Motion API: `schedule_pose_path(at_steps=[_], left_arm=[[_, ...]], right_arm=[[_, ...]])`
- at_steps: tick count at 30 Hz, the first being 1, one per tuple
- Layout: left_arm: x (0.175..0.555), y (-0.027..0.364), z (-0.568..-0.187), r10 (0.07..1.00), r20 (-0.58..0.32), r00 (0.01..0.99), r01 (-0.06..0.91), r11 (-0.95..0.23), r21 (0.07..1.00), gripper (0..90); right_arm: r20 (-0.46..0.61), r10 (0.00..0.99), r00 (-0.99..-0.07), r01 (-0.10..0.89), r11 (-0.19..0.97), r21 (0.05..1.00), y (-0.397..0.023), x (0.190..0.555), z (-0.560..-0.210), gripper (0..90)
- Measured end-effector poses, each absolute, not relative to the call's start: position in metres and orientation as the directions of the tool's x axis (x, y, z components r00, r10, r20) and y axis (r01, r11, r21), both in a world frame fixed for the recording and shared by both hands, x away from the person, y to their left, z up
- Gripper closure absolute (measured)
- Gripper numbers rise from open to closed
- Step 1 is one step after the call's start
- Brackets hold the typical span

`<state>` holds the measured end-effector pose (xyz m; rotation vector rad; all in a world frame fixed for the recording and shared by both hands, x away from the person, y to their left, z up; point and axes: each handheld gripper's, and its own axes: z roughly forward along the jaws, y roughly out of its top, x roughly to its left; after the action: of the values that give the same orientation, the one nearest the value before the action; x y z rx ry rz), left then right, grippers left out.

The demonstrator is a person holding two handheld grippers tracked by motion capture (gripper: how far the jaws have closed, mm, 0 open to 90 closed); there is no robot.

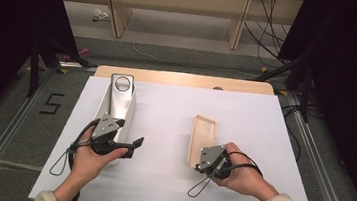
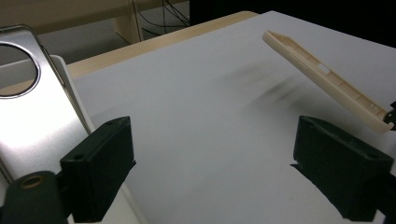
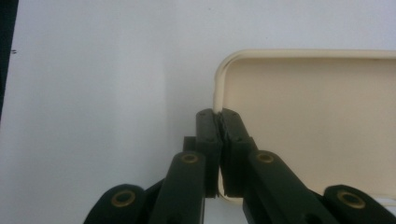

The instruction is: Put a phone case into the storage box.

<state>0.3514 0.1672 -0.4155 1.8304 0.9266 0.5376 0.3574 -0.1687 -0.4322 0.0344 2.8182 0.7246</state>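
Cream phone case (image 1: pixel 202 139), unmarked, is pinched at its rim by the right tool (image 1: pixel 208 168); left tool (image 1: pixel 130 138) gapes wide over the surface (image 1: pixel 164 119).

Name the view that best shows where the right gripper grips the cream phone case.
The right gripper view: its fingers pinch the rim of the cream phone case up close. The high view shows the case whole but small. The left gripper view shows it tilted, edge-on.

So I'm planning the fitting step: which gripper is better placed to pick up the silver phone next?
Left. The left gripper is open beside the silver phone in its white tray, with nothing between its jaws. The right gripper is shut on the cream case's rim, across the table.
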Motion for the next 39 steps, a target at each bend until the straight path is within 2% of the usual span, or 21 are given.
schedule_pose_path(at_steps=[11, 27, 39], left_arm=[[0.367, 0.144, -0.396, 0.774, -0.039, 0.632, 0.35, -0.24, 0.906, 14.8], [0.385, 0.102, -0.393, 0.733, -0.055, 0.678, 0.375, -0.28, 0.884, 16.7], [0.402, 0.082, -0.391, 0.734, -0.061, 0.677, 0.409, -0.306, 0.86, 19.9]], right_arm=[[-0.241, 0.07, -0.968, -0.06, 0.868, 0.493, -0.162, 0.354, -0.43, 88.2], [-0.247, 0.053, -0.967, -0.078, 0.868, 0.491, -0.156, 0.353, -0.43, 88.2], [-0.252, 0.047, -0.967, -0.086, 0.868, 0.49, -0.152, 0.352, -0.431, 88.2]])
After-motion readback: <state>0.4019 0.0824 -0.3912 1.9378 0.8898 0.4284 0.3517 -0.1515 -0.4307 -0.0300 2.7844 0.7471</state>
